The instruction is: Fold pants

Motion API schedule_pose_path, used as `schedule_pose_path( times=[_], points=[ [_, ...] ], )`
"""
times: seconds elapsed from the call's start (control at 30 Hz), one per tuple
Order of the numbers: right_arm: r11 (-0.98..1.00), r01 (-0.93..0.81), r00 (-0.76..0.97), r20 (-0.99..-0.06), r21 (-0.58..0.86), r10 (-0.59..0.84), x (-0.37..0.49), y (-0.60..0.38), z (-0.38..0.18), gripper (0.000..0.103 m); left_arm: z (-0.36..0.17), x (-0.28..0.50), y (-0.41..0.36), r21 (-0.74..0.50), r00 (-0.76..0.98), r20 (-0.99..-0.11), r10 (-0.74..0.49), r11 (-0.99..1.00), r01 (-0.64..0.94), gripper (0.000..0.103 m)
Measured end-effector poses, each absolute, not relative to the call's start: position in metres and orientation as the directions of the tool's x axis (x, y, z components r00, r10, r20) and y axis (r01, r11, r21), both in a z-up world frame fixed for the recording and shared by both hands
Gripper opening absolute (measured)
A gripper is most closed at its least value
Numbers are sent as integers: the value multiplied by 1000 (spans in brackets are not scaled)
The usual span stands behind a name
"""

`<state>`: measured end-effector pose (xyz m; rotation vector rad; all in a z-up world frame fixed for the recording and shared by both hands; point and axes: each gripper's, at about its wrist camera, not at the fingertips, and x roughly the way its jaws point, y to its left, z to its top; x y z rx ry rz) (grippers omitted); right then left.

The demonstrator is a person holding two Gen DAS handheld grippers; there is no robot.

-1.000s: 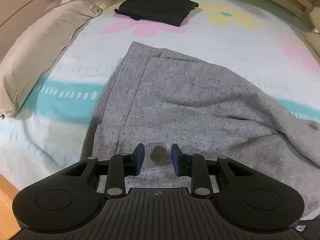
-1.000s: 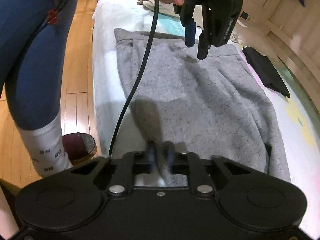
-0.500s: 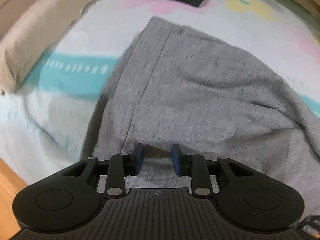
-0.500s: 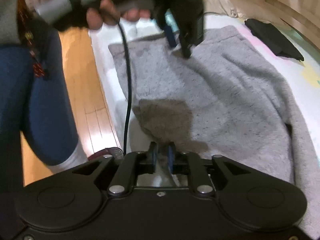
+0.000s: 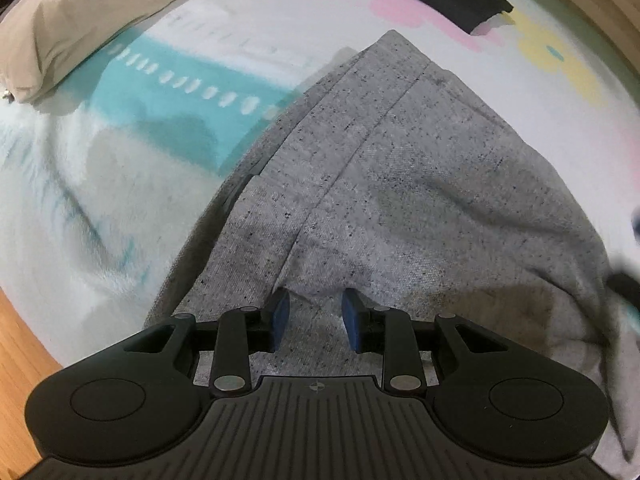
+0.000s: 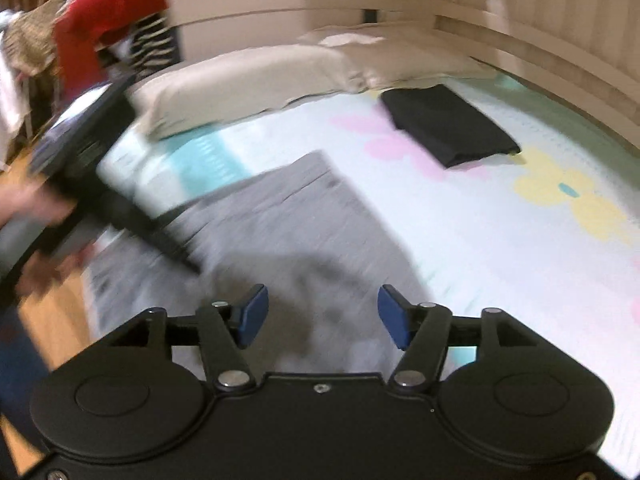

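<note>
Grey pants lie spread on the bed blanket, near the bed's wooden-floor edge. Left gripper points down over the pants' near hem, jaws partly apart, nothing clamped; fabric shows between and below the pads, contact unclear. Right gripper above the pants, jaws have just been opening, now wide and holding nothing. Folded black garment beyond the pants, well apart from them. Beige pillow beyond the pants too, at the bed head. In the right wrist view the left gripper's blurred body crosses over the pants' left side, hiding part of them. Hanging clothes behind the pillow
</note>
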<state>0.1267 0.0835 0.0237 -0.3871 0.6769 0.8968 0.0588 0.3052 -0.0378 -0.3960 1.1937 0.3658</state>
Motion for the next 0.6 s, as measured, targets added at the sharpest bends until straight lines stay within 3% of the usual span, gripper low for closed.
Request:
schedule_pose_path(
  times=[0.2,0.33,0.57,0.6],
  points=[
    [577,-817,397,-729,-4,557,196,133,12,78,-38,60,299,-60,322,-941,100,890,-452,28],
    [544,-835,292,-766,88,573,232,158,-3,85,-38,57,301,-69,327,-940,92,891,-449,28],
    [507,-852,203,-811,129,549,257,180,-30,83,-39,53,301,-80,343,-935,85,895,-438,28],
    [505,-847,168,-818,165,549,260,182,-35,72,-39,53,301,-80,343,-935,85,896,-437,28]
  ],
)
